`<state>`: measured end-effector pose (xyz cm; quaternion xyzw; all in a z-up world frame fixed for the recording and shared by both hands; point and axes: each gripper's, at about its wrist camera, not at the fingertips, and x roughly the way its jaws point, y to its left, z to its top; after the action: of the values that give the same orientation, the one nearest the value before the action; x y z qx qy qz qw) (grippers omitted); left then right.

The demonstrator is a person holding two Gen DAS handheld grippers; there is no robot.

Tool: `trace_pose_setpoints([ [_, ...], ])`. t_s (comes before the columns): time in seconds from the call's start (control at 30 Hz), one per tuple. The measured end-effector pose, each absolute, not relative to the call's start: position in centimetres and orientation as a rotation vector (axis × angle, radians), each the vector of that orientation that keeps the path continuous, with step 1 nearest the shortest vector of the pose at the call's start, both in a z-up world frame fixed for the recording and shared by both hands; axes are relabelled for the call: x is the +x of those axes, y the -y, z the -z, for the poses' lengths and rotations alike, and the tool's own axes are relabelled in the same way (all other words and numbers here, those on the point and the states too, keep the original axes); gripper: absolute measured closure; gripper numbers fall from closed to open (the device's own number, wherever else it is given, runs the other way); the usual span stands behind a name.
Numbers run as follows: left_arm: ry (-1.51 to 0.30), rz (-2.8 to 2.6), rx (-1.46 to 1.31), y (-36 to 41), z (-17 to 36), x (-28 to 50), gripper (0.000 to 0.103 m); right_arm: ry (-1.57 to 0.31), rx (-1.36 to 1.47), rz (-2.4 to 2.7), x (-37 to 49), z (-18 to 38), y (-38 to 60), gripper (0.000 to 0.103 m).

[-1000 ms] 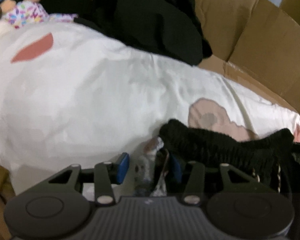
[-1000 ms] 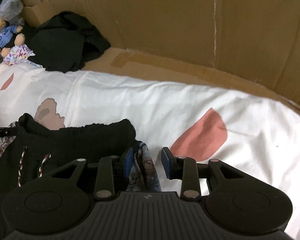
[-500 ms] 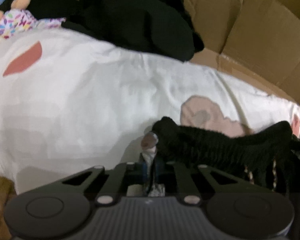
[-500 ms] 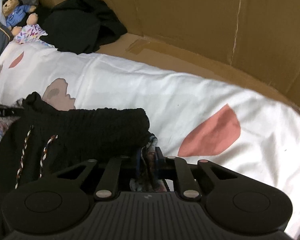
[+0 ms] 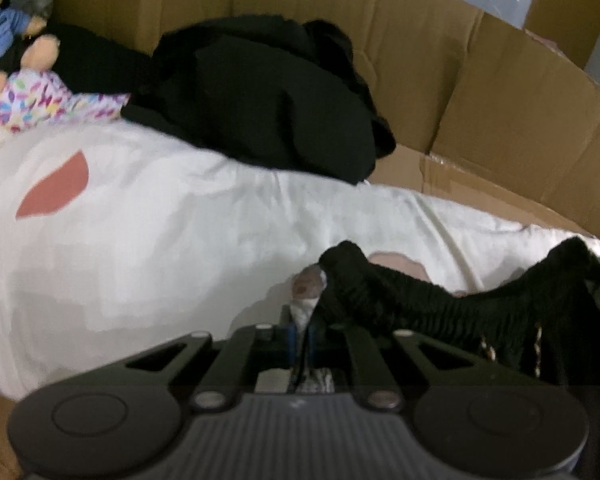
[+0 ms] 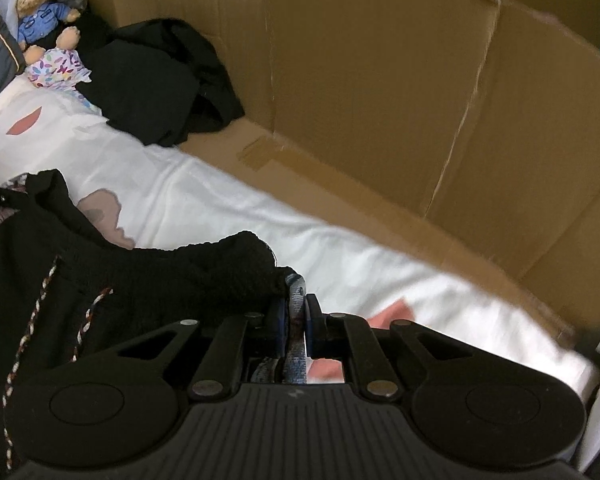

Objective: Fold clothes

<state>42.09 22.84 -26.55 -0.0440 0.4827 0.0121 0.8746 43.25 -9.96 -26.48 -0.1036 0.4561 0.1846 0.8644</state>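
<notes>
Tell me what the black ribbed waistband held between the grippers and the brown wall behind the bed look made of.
Black ribbed waistband: apparently elasticated knit fabric, matte; its close gathered ribs and slack sag between the clamps suggest this. Brown wall: corrugated cardboard, dull and uncoated, judging by the straight fold creases, taped seam and raw cut edges.

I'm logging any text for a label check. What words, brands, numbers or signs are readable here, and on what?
None are readable.
Left gripper body: a small pale mark, too small to read.
Right gripper body: the same kind of mark, unreadable.
Cardboard: plain.
Garment: no label visible.
</notes>
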Motion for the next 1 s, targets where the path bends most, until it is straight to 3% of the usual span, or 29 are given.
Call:
trace_pose_setpoints([
  [0.5,-0.917,-0.091,-0.003,-21.8,26.6,45.5,0.096,-0.936,-0.292,-0.297,46.7,27.0,7.8,0.093],
  [0.63,-0.987,-0.146,0.083,-21.5,28.6,45.4,0.079,-1.007,-0.235,-0.286,47.8,28.3,7.6,0.089],
  [0.7,-0.997,-0.149,0.079,-21.9,29.1,45.0,0.058,-1.036,-0.195,-0.267,47.9,29.1,7.9,0.085],
  [0.77,-1.001,-0.150,0.043,-22.8,29.4,44.4,0.048,-1.041,-0.170,-0.250,47.8,29.5,8.1,0.069],
  [0.87,-1.002,-0.139,-0.010,-24.0,29.3,44.0,0.047,-1.029,-0.162,-0.262,47.3,29.6,8.6,0.060],
  [1.0,-1.014,-0.095,-0.074,-24.8,28.8,43.2,0.046,-1.040,-0.126,-0.327,46.7,29.3,9.3,0.057],
])
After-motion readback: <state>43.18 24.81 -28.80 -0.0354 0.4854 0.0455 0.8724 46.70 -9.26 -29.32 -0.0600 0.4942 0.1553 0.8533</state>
